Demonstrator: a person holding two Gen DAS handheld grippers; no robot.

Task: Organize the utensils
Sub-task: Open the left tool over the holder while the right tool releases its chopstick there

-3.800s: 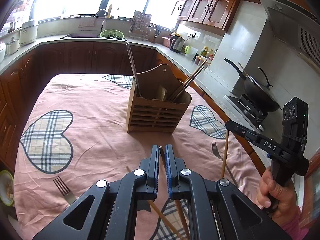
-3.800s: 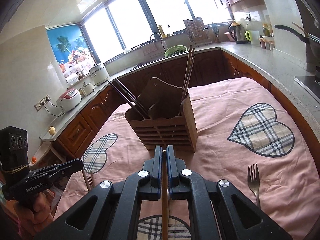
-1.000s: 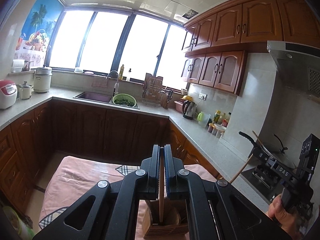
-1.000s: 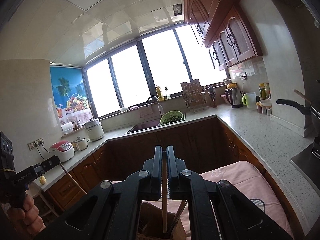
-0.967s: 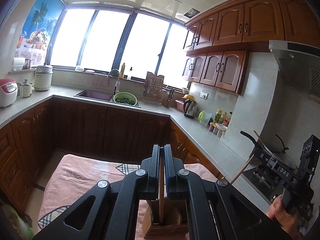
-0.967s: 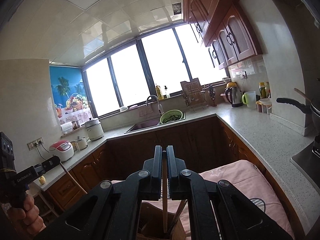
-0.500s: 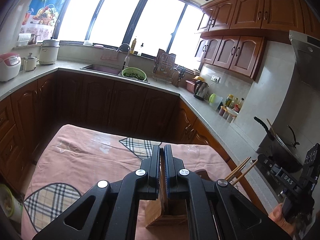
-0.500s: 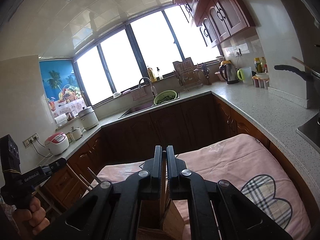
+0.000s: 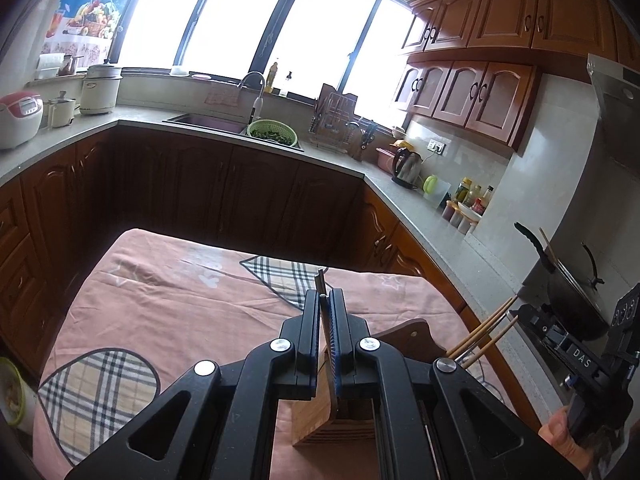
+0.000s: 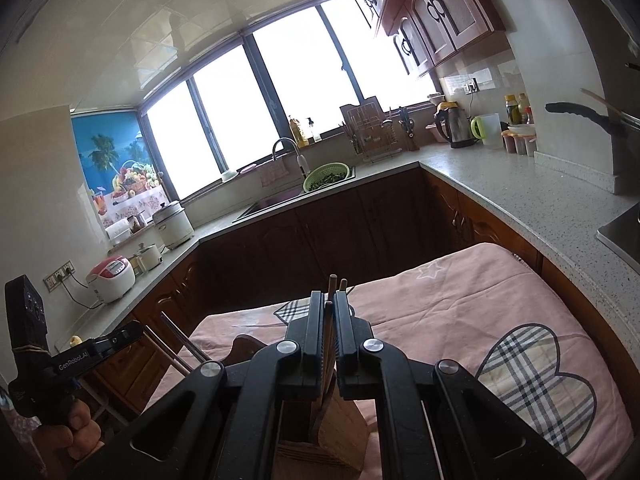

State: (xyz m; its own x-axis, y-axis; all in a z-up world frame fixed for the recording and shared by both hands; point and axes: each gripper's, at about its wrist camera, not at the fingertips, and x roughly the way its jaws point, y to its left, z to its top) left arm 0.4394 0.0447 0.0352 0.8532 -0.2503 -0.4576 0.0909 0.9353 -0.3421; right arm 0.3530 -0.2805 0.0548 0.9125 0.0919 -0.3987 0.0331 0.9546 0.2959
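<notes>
Above the pink heart-patterned cloth (image 9: 168,300) on the surface, both tongs hang over the wooden utensil holder (image 9: 320,412). From the left wrist view, the left tongs (image 9: 325,320) are clenched on a dark chopstick (image 9: 321,285) that stands nearly upright between the fingers, its tip poking up past them and its lower part running down into the holder. From the right wrist view, the right tongs (image 10: 329,320) are clenched on a light wooden chopstick (image 10: 329,328), with two more chopstick ends (image 10: 337,283) rising just behind the fingertips; the holder (image 10: 340,432) sits directly below. More chopsticks (image 9: 482,334) lean out of the holder's right side toward the right tongs, seen at the frame's edge
</notes>
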